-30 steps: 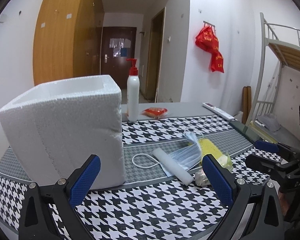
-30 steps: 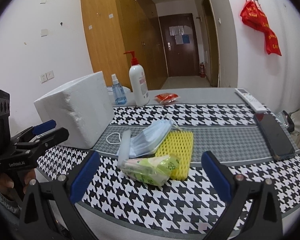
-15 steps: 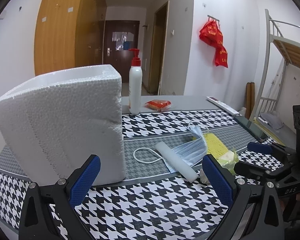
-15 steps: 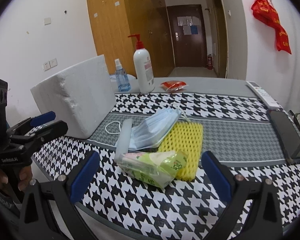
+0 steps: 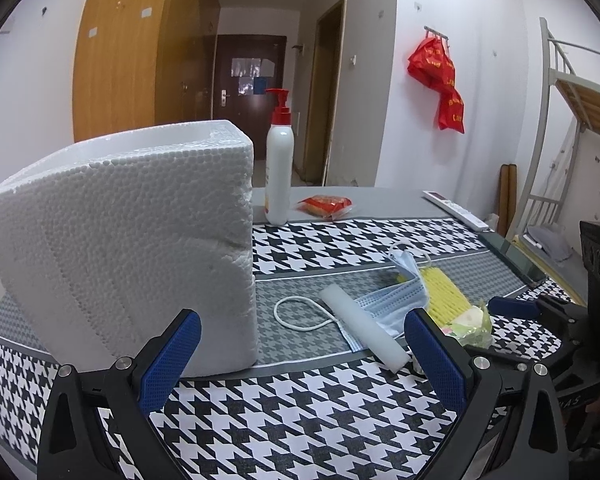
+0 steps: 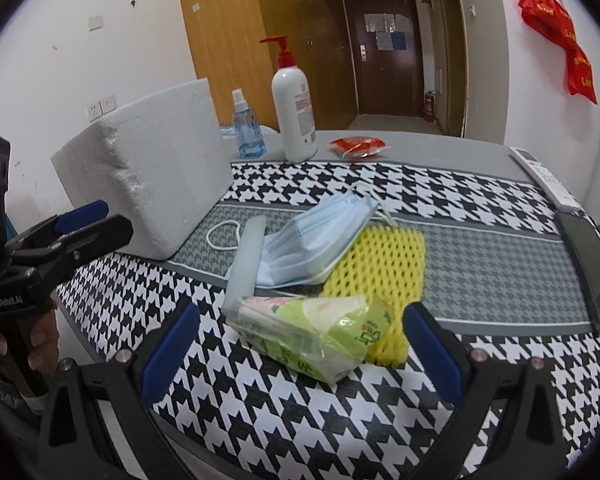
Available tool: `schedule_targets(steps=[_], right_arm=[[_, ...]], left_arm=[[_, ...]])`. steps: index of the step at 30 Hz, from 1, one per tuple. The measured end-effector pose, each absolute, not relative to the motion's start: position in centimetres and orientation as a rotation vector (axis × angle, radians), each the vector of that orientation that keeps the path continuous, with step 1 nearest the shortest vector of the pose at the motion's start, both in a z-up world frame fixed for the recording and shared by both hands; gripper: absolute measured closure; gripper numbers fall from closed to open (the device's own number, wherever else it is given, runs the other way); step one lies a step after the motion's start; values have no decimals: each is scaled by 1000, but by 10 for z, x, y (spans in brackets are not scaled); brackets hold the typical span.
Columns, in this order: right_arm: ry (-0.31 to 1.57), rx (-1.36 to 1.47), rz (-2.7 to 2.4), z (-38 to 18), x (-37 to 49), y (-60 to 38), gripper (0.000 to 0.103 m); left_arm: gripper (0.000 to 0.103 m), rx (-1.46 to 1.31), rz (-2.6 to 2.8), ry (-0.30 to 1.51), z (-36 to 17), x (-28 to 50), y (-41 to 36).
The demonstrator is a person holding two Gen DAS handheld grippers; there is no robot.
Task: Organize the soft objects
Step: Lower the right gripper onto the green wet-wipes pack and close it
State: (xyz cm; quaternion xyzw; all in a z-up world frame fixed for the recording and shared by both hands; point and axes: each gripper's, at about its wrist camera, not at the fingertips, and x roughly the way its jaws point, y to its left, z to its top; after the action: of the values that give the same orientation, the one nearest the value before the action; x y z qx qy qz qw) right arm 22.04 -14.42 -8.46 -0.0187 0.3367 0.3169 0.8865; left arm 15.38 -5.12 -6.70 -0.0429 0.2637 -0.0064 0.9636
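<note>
Houndstooth table [image 6: 480, 208], tissue pack [image 6: 312, 336] between right claw [image 6: 300, 344] fingers

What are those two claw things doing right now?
Left gripper: open, holding nothing.
Right gripper: open, empty, tissue pack lying between its fingers.

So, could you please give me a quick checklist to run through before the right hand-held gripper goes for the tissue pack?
1. Right hand-held gripper open and empty: ok.
2. Tissue pack lined up between its fingers: ok.
3. Pack free of the other soft things: not ok, it lies on the yellow foam net and touches the foam strip.
4. Left hand-held gripper open and out of the way: ok.
5. Foam box open on top to take items: ok.
6. Room inside the box: cannot tell.
</note>
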Motion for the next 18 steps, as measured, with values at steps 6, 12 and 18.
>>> schedule_targets(steps=[6,12,18], right_arm=[[720,-58,671,-90,224,-139,0],[750,-83,682,-93,227,-136,0],[776,-97,687,-96,231,-134,4]], left_arm=[[1,-73,-14,554,-69,160,-54],[1,-70,-19,586,-73,165,-56],[1,-73,-15,590,-74,169,-56]])
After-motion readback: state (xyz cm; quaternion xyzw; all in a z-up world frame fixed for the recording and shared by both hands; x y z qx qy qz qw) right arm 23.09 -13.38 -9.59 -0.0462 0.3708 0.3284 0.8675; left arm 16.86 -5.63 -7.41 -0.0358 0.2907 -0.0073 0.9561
